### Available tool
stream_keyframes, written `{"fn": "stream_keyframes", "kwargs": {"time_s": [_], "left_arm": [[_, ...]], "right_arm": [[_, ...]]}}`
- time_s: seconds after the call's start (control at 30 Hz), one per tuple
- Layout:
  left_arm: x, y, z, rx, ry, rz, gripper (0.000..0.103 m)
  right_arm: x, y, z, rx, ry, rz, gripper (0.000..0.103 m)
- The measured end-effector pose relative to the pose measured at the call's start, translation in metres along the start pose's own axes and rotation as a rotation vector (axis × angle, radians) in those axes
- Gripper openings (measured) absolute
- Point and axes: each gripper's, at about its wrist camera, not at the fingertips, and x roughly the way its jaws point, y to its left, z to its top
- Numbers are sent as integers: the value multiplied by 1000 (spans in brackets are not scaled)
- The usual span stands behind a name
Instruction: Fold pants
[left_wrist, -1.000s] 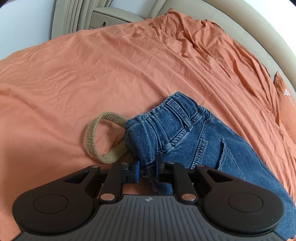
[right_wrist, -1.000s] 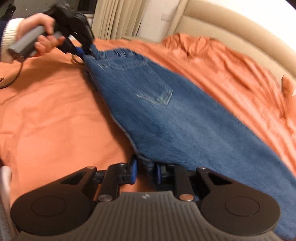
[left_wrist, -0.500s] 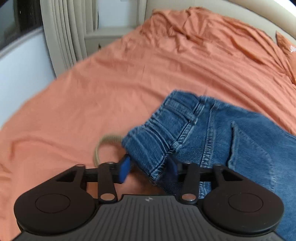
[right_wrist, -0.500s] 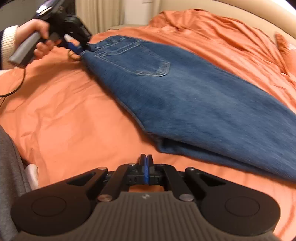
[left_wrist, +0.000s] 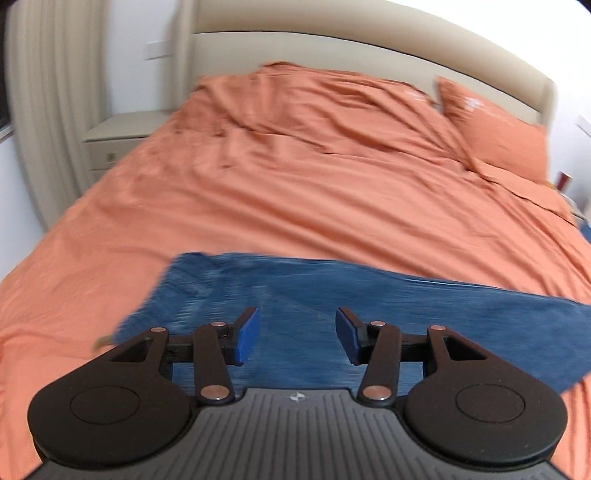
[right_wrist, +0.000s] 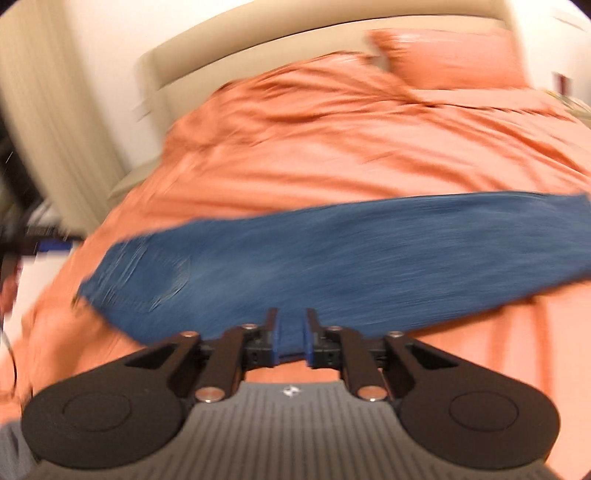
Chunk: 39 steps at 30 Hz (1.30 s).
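Observation:
Blue denim pants (left_wrist: 332, 291) lie flat across the orange bed sheet (left_wrist: 295, 192), waist to the left and legs to the right; both views are motion-blurred. In the right wrist view the pants (right_wrist: 332, 254) form a long band with a back pocket at the left. My left gripper (left_wrist: 297, 334) hovers above the pants, open, with nothing between its blue pads. My right gripper (right_wrist: 290, 338) hangs over the near edge of the pants; its jaws are opening, a narrow gap shows, and nothing is between them.
A beige headboard (left_wrist: 332, 48) runs along the far side, with an orange pillow (left_wrist: 491, 133) at the right. A nightstand (left_wrist: 118, 136) and curtains (left_wrist: 44, 110) stand at the left. A tan strap (left_wrist: 99, 341) peeks out by the waistband. Rumpled sheet (right_wrist: 332, 122) lies beyond the pants.
Both grippers let go of the pants, which dropped flat on the bed. Both hands pulled back, rose and rolled. The left opened wide; the right shut empty, then began opening.

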Motion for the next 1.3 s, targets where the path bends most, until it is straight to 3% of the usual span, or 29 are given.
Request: {"fn": "stream_keyframes", "kwargs": {"time_s": [0.13, 0.33, 0.4, 0.5, 0.67, 0.8, 0.9, 1.03, 1.07, 1.13, 1.17, 1.2, 1.3], "left_arm": [[15, -49, 2, 29, 43, -90, 56], [56, -120, -10, 94, 134, -189, 46], [73, -145, -19, 149, 166, -225, 45], [88, -184, -36, 275, 194, -311, 45], [93, -243, -70, 501, 202, -454, 48], [87, -279, -99, 683, 180, -530, 62], [86, -299, -121, 800, 161, -547, 62], [86, -321, -151, 949, 84, -511, 61], [86, -325, -157, 985, 60, -500, 59], [86, -333, -167, 1048, 13, -462, 45], [86, -336, -169, 1069, -6, -450, 31], [85, -338, -169, 1071, -21, -453, 21], [87, -341, -154, 998, -13, -502, 4]], "right_arm": [[-43, -89, 26, 182, -27, -65, 23], [-80, -227, 38, 419, -53, -199, 18], [-80, -262, 35, 459, -45, -224, 17], [-59, -289, 30, 419, 5, -278, 17], [-10, -294, 22, 286, 82, -277, 17], [17, -289, 31, 139, 87, -296, 17], [29, -285, 37, 29, 109, -323, 17], [29, -282, 37, -24, 124, -298, 17], [28, -280, 36, -38, 127, -288, 17], [25, -274, 34, -75, 125, -268, 17], [24, -271, 33, -96, 123, -251, 17], [23, -266, 31, -124, 123, -236, 17], [22, -247, 25, -256, 121, -196, 17]]}}
